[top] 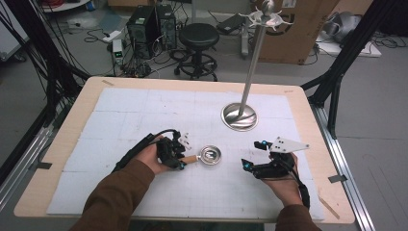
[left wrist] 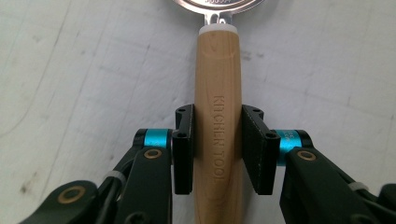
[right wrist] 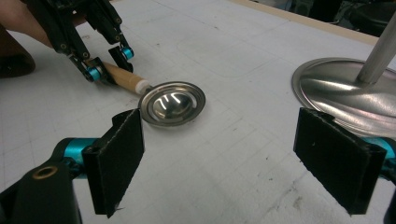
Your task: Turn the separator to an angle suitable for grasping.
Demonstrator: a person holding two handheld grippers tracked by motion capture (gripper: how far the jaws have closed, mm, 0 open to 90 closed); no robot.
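Observation:
A small steel ladle (top: 210, 155) with a wooden handle (left wrist: 218, 107) lies on the white mat, bowl up. My left gripper (top: 179, 159) is shut on that handle; in the left gripper view both pads (left wrist: 184, 149) press its sides near the words KITCHEN TOOL. The bowl (right wrist: 173, 103) and the clamped handle (right wrist: 122, 78) also show in the right gripper view. My right gripper (top: 251, 156) stands open to the right of the ladle, nothing between its pads (right wrist: 119, 158). A steel stand (top: 239, 116) with a tall pole and hooks on top rises behind.
The stand's round base (right wrist: 345, 91) sits close ahead of the right gripper. The white gridded mat (top: 125, 115) covers most of the wooden table (top: 77, 110). A black stool (top: 198, 36), computers and cables are on the floor beyond the far edge.

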